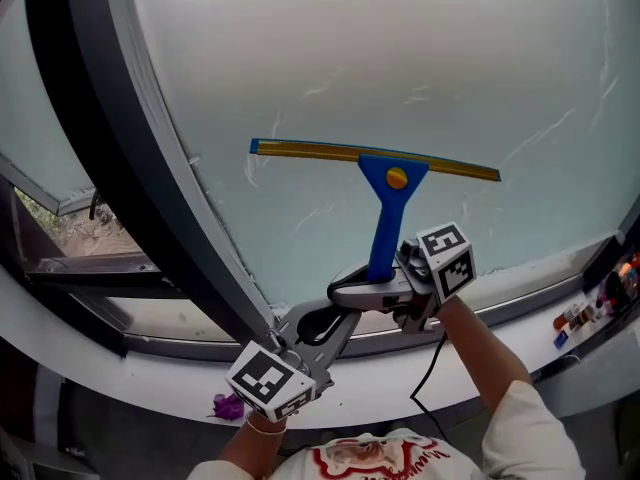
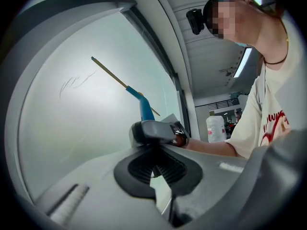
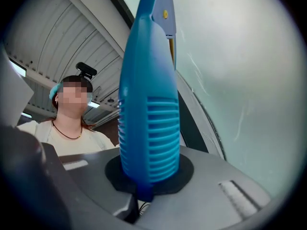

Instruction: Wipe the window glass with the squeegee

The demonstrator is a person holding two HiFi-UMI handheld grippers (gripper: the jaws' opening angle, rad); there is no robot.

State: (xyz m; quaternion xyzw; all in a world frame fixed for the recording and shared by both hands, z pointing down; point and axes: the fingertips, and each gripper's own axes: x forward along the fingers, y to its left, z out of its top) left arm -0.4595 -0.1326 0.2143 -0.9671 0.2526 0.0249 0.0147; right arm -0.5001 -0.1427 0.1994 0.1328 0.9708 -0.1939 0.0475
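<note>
Blue squeegee (image 1: 386,182) handle clamped in right gripper (image 1: 383,283); blade against window glass (image 1: 400,58), mid-pane. Left gripper (image 1: 340,323) closed, empty, just beside. Risk: uneven pressure tilts blade, streaks; handle twists in jaws.

- My head camera looks closely onto the window glass (image 1: 420,58), with the squeegee (image 1: 384,183) at centre.
- My left hand-held gripper (image 2: 154,163) camera faces up the glass, with the squeegee at 12 o'clock.
- My right hand-held gripper (image 3: 146,186) camera hugs the squeegee; all views share it.

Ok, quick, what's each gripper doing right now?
Left gripper: shut, holding nothing.
Right gripper: shut on the ribbed handle of the blue plastic squeegee.
</note>
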